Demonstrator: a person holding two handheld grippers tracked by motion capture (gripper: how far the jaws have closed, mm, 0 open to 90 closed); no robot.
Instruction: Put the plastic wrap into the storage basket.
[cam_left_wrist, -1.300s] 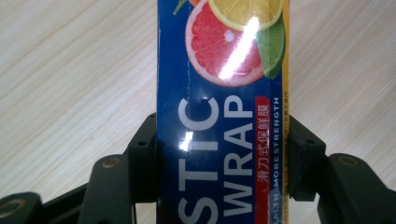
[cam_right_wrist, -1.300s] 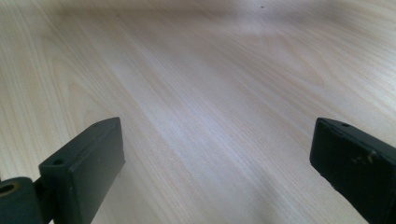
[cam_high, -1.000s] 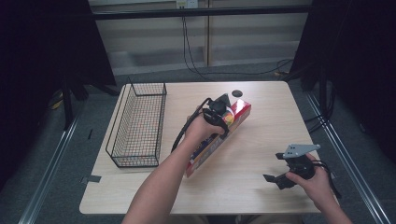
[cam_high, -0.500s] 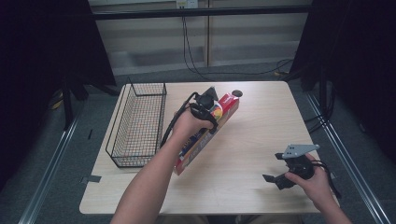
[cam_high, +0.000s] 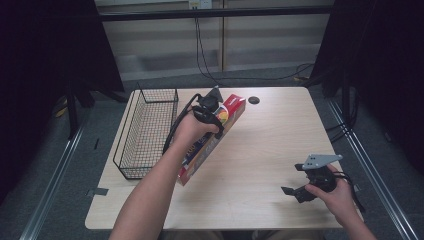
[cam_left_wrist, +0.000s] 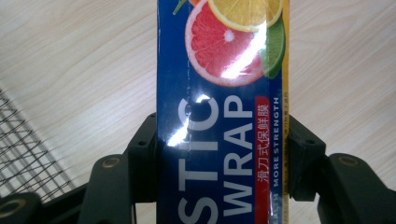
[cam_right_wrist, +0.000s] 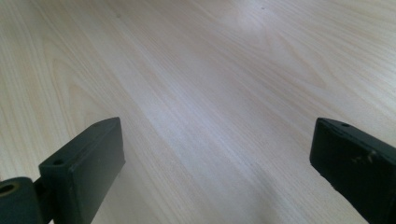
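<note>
While the left tongs (cam_high: 212, 107) pinch the plastic-wrap box (cam_high: 212, 137) just right of the wire basket (cam_high: 145, 132), the right tongs (cam_high: 295, 191) rest spread on the counter's (cam_high: 260, 145) near-right part.

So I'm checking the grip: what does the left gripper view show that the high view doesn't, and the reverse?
Left gripper view alone: both jaws pressed on the box sides, and its WRAP lettering. High view alone: the right gripper resting apart, and a black disc. Both share the box, the wire basket and the table.
</note>
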